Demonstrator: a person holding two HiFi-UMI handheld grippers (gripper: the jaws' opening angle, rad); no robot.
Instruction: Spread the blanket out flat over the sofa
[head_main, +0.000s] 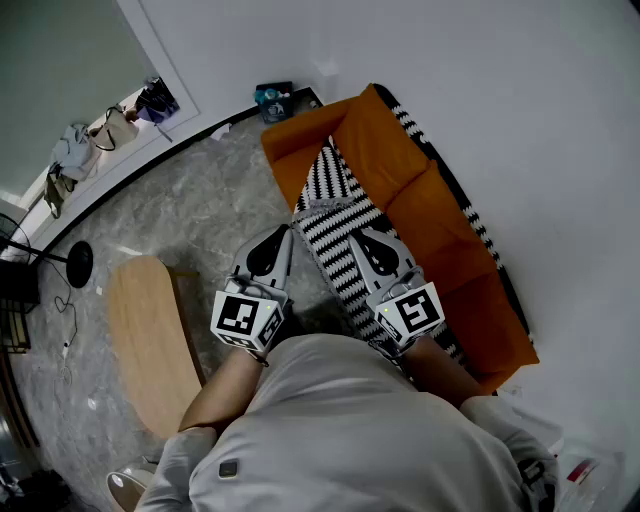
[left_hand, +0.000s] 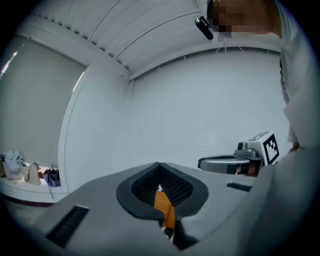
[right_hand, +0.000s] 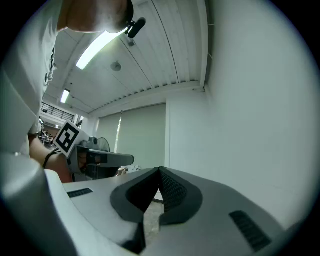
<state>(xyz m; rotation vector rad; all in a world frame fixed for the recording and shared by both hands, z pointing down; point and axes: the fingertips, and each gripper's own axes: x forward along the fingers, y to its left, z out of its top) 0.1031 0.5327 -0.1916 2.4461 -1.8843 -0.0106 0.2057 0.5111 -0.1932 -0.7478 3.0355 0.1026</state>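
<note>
The spreading has barely begun. The blanket (head_main: 335, 215) lies bunched in a striped strip across the middle of the orange sofa (head_main: 445, 225), at upper right of the head view, one end hanging over the front edge.

The left gripper (head_main: 287, 232) is at that end, its fingers (left_hand: 181, 187) pinching a fold that shows orange with a striped edge. Whether the orange is the blanket's other face I cannot tell. The right gripper (head_main: 357, 233) hovers over the strip, its fingers (right_hand: 175, 192) pressed together on nothing.

Next, I judge, the right fingers must spread and take a second corner. Both hands can then draw apart and lay the cloth flat.

No container is in play. Bags (head_main: 110, 128) sit at upper left, contents unseen.
</note>
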